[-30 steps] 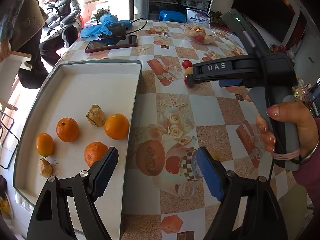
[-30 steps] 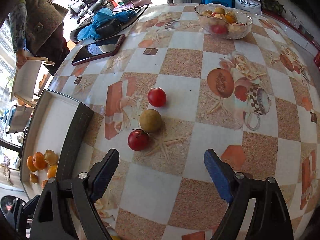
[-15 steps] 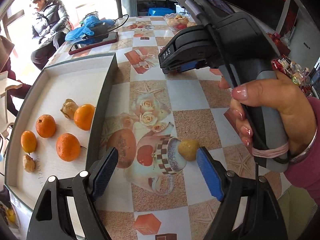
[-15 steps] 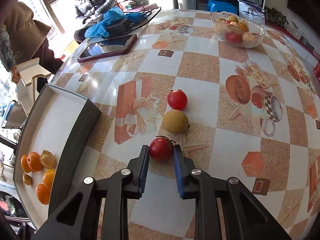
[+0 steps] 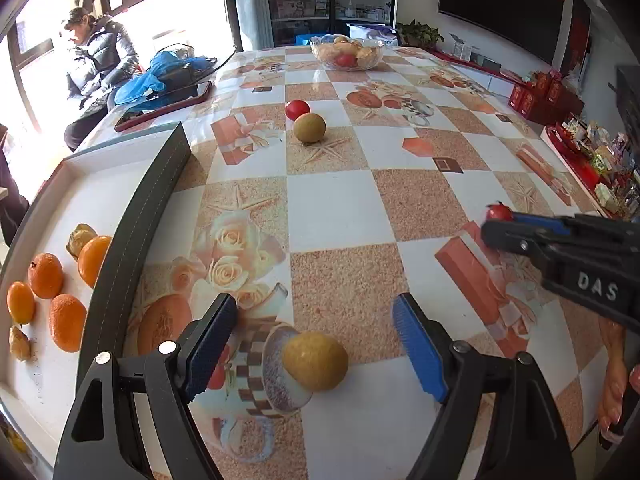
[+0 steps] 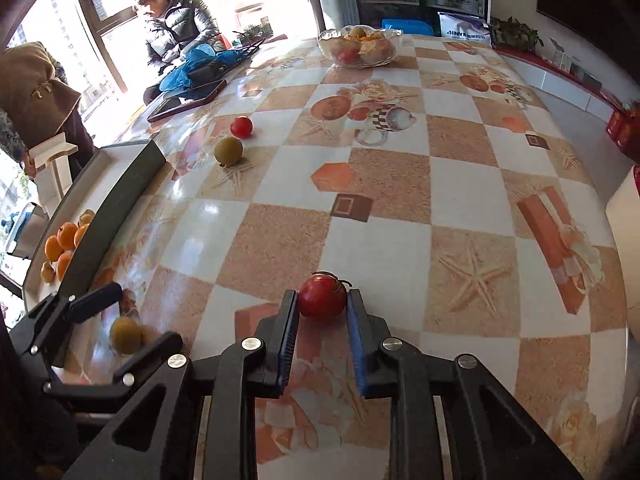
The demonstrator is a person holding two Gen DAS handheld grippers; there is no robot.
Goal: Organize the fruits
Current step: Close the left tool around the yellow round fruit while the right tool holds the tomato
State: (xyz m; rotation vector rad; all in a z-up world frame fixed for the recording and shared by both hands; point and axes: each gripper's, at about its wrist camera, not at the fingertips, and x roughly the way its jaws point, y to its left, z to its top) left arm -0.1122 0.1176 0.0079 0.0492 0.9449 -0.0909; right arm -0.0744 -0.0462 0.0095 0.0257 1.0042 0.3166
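My right gripper (image 6: 322, 306) is shut on a red tomato (image 6: 322, 295) and holds it over the table; it also shows in the left wrist view (image 5: 498, 222) at the right. My left gripper (image 5: 314, 330) is open around a yellow fruit (image 5: 315, 361) that lies on the table, also visible in the right wrist view (image 6: 126, 335). A second yellow fruit (image 5: 309, 127) and a second red tomato (image 5: 297, 109) lie further back. A white tray (image 5: 158, 184) at the left holds several oranges (image 5: 67, 322).
A glass bowl of fruit (image 5: 346, 53) stands at the far end of the table. A phone (image 5: 164, 106) and blue cloth (image 5: 158, 74) lie at the back left. A seated person (image 5: 100, 60) is beyond the table. Red boxes (image 5: 540, 96) line the right.
My right gripper closed on the tomato, lifted it away from the other two fruits and moved right and nearer. My left gripper moved forward so the yellow fruit lies between its jaws.
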